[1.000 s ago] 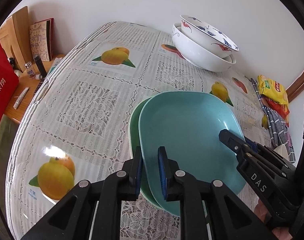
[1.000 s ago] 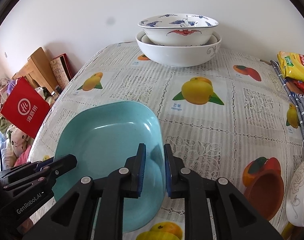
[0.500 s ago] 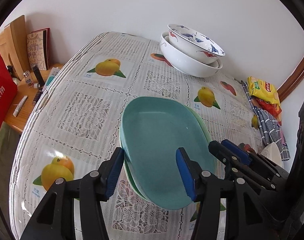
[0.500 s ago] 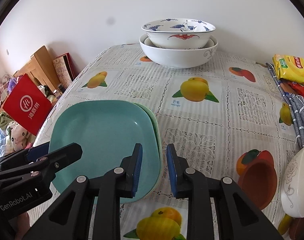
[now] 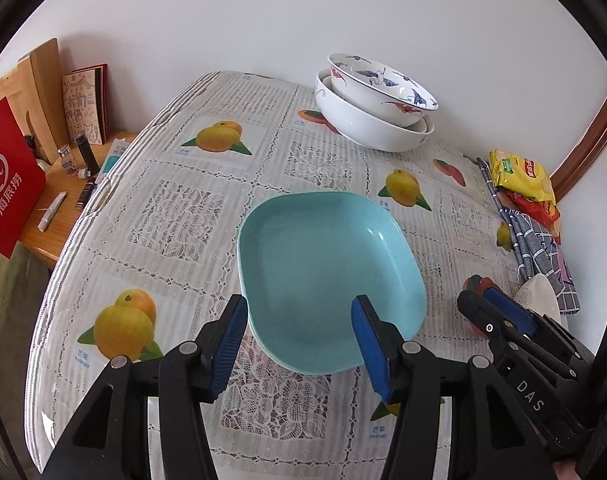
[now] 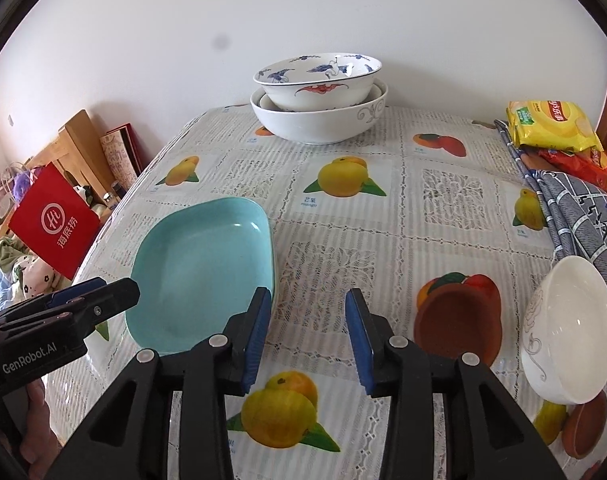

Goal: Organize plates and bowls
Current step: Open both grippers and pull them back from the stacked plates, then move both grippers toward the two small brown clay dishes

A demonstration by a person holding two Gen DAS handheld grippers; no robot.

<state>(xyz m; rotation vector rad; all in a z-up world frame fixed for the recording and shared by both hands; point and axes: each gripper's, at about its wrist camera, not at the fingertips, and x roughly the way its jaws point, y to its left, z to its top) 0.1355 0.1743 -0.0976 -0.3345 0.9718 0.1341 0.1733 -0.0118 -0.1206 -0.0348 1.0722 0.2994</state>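
Two nested bowls [image 6: 318,100] behind teal plate [image 6: 201,272], snack packets [image 6: 553,126], cloth [image 6: 575,216]

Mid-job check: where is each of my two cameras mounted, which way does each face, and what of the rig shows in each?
Left wrist: on the left gripper, angled down at the square teal plate; jaws open, empty; right gripper intrudes at right.
Right wrist: on the right gripper, angled down over the fruit-print lace tablecloth; jaws opening, empty; left gripper at left, part of a hand beneath it.
Shared: the plate and the stacked white porcelain bowls.
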